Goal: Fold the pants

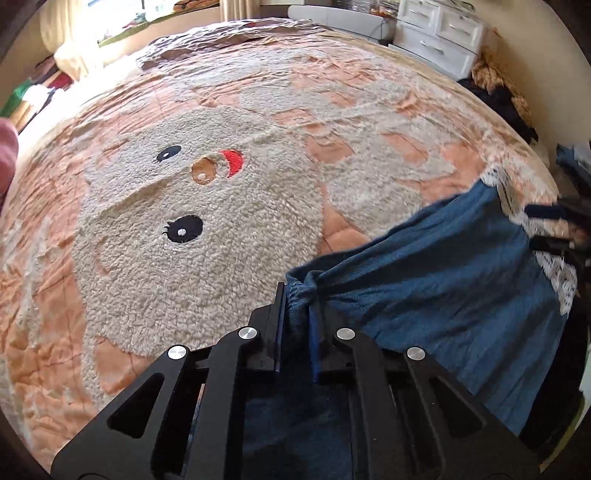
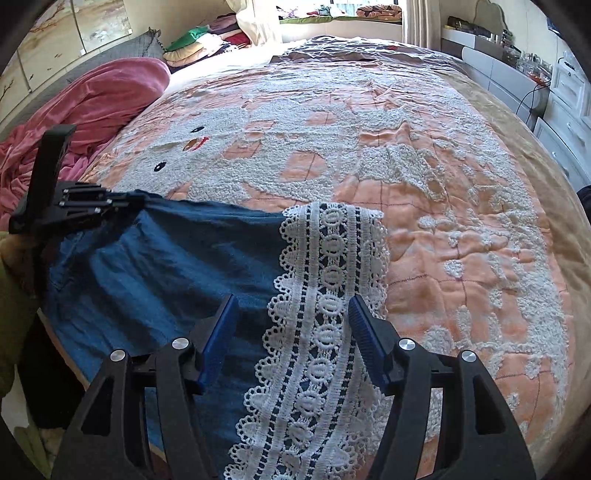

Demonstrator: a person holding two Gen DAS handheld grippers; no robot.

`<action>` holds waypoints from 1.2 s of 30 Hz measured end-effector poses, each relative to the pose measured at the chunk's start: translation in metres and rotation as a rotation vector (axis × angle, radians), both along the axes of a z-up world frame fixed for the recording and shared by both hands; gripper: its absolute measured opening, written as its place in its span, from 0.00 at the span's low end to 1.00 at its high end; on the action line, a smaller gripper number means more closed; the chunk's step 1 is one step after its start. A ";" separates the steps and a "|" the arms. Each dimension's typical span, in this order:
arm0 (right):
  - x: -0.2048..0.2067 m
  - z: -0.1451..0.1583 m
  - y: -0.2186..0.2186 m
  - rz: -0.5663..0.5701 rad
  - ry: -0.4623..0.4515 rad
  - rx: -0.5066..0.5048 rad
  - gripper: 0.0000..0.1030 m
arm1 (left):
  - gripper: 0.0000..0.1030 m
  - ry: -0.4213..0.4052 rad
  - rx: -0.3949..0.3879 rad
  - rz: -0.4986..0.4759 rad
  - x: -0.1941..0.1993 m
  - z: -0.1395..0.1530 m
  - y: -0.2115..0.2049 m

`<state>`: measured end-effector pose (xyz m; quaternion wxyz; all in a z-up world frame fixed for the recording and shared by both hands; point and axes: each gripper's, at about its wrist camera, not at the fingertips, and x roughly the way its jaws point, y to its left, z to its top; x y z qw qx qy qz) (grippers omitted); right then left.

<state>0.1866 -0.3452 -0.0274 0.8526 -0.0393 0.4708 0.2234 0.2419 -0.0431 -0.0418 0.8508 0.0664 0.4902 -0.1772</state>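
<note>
The blue pants (image 2: 166, 266) are spread over the near edge of a bed (image 2: 480, 192) covered by a peach quilt with a fluffy white cartoon face (image 1: 184, 221). A wide band of white lace (image 2: 325, 295) runs along one edge of the pants and is draped over the quilt.

The left tool (image 1: 297, 306) is seen closed on a bunched corner of the blue fabric, which is pinched tightly between its blue pads (image 1: 314, 332); in the right wrist view the same tool (image 2: 122, 203) is seen at the far left corner of the pants, with the cloth pulled taut from it. The right tool (image 2: 291, 332) is held open above the lace band, one finger over the blue cloth and the other over the lace's outer edge; whether its pads touch the fabric cannot be told.

As for containers, a white chest of drawers (image 1: 439, 33) stands beyond the far corner of the bed, its drawers closed, so nothing inside can be seen. A crumpled pink blanket (image 2: 92, 107) lies at the left side of the bed, and folded clothes (image 2: 199, 40) are stacked beyond it near the window.
</note>
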 end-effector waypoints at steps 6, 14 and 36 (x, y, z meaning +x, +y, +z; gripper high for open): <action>-0.010 -0.009 0.000 0.024 0.003 -0.016 0.62 | 0.03 -0.014 0.011 -0.001 0.004 -0.013 -0.007; 0.035 0.021 -0.033 -0.122 -0.033 0.105 0.62 | 0.23 -0.045 -0.106 0.023 -0.014 0.011 0.008; 0.037 0.015 -0.015 -0.093 -0.154 -0.012 0.16 | 0.43 -0.052 -0.047 0.024 -0.017 -0.014 0.000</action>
